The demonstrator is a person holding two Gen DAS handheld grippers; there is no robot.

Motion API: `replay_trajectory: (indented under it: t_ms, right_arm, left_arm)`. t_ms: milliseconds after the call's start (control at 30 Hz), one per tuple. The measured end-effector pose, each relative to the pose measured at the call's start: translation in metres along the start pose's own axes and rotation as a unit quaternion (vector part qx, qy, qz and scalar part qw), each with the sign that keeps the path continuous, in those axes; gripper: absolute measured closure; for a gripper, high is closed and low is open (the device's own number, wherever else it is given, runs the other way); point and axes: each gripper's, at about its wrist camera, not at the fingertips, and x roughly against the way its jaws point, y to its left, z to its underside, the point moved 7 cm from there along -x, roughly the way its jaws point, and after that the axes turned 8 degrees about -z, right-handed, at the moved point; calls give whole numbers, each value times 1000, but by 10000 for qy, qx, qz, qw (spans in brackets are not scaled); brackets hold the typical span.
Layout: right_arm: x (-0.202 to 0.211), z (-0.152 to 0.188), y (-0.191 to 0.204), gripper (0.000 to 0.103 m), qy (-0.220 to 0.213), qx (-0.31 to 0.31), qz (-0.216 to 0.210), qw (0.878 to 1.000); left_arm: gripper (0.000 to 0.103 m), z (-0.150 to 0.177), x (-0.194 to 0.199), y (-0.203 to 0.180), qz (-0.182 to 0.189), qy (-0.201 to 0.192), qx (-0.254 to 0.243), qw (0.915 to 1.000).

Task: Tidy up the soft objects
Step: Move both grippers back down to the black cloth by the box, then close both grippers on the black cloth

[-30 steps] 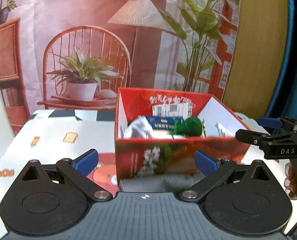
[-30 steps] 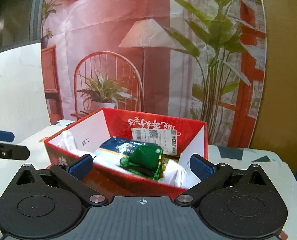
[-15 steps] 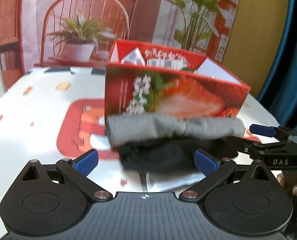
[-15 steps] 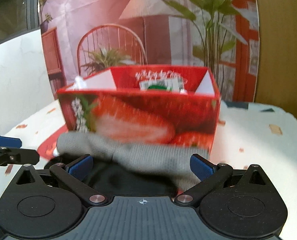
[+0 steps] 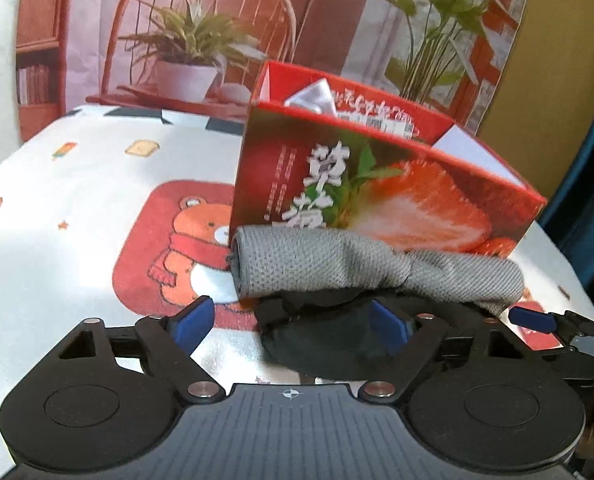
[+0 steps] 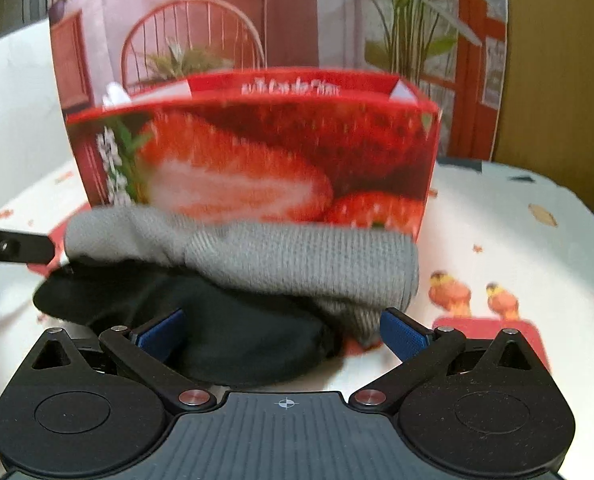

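Black fabric piece (image 5: 329, 340): a dark, soft, crumpled cloth lying on the tablecloth just in front of the box, partly tucked under the grey one; likely the item being gone for.
Grey knitted roll (image 5: 373, 272): a grey ribbed textile, twisted in the middle, lying across the black piece and touching the box front.
Left gripper (image 5: 293, 322): blue-padded jaws closing from wide, straddling the left part of the black cloth; pads not yet pressing on it.
Right gripper (image 6: 281, 334): jaws standing wide, black cloth and the grey roll's lower end between them, no pinch visible.
Step in hand: judging this as both grippers settling over the pile for a pick.
Doing it well: closing on one fabric only, low at the table, taking a thick fold rather than a loose edge; otherwise the grey roll may be dragging along.
Red strawberry-printed cardboard box (image 5: 377, 184): open-topped, standing upright behind the pile, white cloth poking out; probable destination.
Risk: a gripper nudging the box wall while lifting.
Cartoon-bear tablecloth (image 5: 97, 208): white, printed, lying flat under everything.
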Motion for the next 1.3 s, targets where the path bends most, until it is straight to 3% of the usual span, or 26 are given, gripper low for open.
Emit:
replay_trajectory:
  t_ms: [367,633,1100,1300]
  right_arm:
    - [-5,10,-10,0,99,-407,-255,9988]
    - [-5,10,-12,0,76,-466,-276,9985]
    - [-6,9,-12,0,72,-522,-261,9983]
    - [-6,9,-13,0,111,-485,-276,9984]
  left_arm:
    - [17,18,-18,12,-148,308,24,9994]
    - [0,21,-23,10,-215,313,-114,9992]
    - [0,22,-25,6,-406,375,-243,9982]
    - [0,16,-29,7,-305,641,-296,9970]
